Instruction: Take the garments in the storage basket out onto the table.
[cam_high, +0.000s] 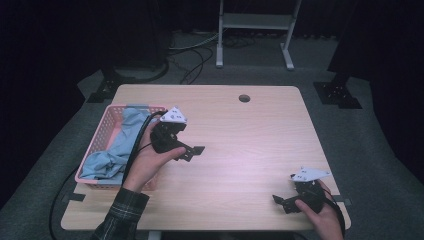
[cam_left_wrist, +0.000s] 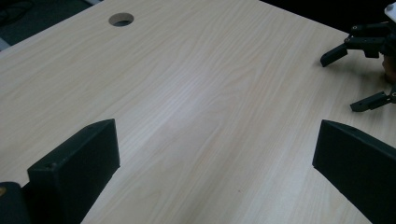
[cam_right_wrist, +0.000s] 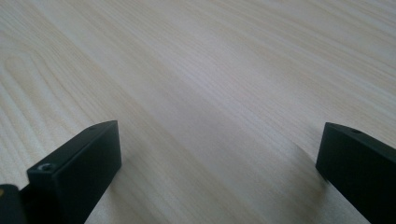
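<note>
My left gripper (cam_high: 192, 152) hovers over the wooden table (cam_high: 240, 150) just right of the pink basket (cam_high: 95, 145), pointing right, open and empty. In the left gripper view its jaws stand wide apart around bare wood, gripper midpoint (cam_left_wrist: 217, 154). My right gripper (cam_high: 280, 202) rests near the table's front right corner, pointing left, open with nothing in it. The right gripper view has its own gripper (cam_right_wrist: 219, 158) spread over plain wood grain. That right gripper (cam_left_wrist: 357, 77) also appears far off in the left gripper view, top right.
The pink basket holds crumpled light blue cloth (cam_high: 117, 145) at the table's left side. A round cable hole (cam_high: 244, 98) lies near the far edge, also in the left gripper view as the hole (cam_left_wrist: 121, 19). A white metal frame (cam_high: 255, 22) stands on the floor behind.
</note>
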